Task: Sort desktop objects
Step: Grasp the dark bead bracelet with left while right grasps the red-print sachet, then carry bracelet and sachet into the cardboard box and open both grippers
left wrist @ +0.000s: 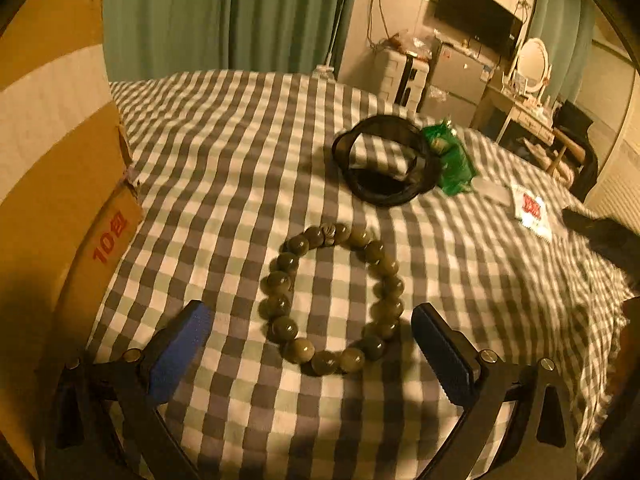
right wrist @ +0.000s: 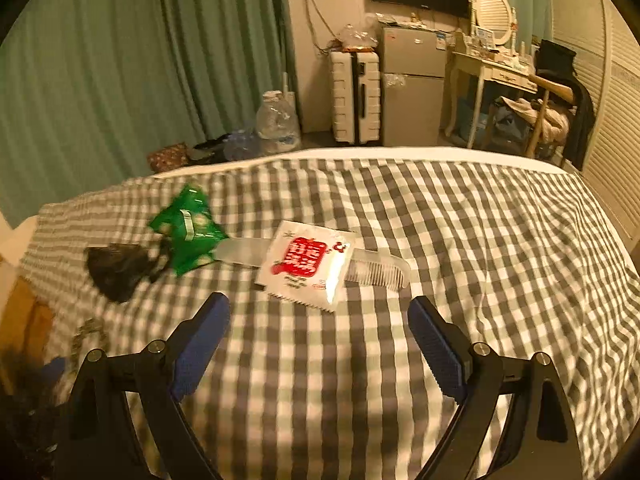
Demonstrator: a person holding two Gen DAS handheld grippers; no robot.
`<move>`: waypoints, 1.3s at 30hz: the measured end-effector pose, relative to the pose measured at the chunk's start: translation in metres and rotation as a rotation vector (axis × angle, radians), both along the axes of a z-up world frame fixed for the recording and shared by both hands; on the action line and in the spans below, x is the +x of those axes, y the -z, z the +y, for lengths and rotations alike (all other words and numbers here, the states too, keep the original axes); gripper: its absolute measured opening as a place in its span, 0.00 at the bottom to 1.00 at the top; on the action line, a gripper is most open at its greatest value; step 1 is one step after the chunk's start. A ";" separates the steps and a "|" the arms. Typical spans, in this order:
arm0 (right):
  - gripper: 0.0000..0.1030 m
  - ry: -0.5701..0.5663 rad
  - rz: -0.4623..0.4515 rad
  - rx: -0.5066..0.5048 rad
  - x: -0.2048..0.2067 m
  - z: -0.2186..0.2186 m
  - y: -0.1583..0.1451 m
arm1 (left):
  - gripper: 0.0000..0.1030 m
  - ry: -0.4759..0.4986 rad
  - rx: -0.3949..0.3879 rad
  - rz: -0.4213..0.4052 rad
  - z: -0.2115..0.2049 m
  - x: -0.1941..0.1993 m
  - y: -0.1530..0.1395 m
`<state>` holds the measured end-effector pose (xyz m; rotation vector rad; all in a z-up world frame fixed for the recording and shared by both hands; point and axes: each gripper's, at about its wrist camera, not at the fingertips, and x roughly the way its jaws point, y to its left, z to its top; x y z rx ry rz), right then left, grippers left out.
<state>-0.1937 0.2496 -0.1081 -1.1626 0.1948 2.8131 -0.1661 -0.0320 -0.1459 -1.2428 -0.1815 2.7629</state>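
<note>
two grippers out in front of you, both with jaws spread wide and nothing between the pads. your left gripper [left wrist: 312, 332] hangs over the bead bracelet [left wrist: 332, 300], which lies flat on the checked bedspread [left wrist: 240, 140] with its near arc sitting between the blue pads, untouched as far as the view shows. to the left stands a cardboard box [left wrist: 60, 160], probably where things are meant to go, though its inside is out of sight. farther off lies a black ring-shaped object [left wrist: 384, 160], with a green snack packet [left wrist: 452, 164] right against it. your right gripper [right wrist: 318, 332] is aimed at the white sachet with red print [right wrist: 308, 264], just beyond its fingertips, and that sachet lies across a clear comb [right wrist: 380, 272]. left of it you can see the green packet again, and a dark lump that is too blurred to name. so by the look of it the sorting has barely begun: every item still lies loose on the bed, nothing lifted, and the bracelet looks like your first pick on the left, the sachet on the right.
</note>
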 end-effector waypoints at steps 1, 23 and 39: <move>0.88 0.002 -0.005 -0.009 -0.003 0.001 0.004 | 0.84 0.002 -0.005 0.003 0.001 0.000 0.000; 0.10 -0.109 -0.083 0.158 -0.013 -0.023 0.002 | 0.11 0.038 0.050 0.061 -0.007 0.016 -0.030; 0.05 -0.247 0.044 -0.065 0.126 -0.009 -0.096 | 0.11 0.134 0.119 0.109 -0.004 0.074 -0.077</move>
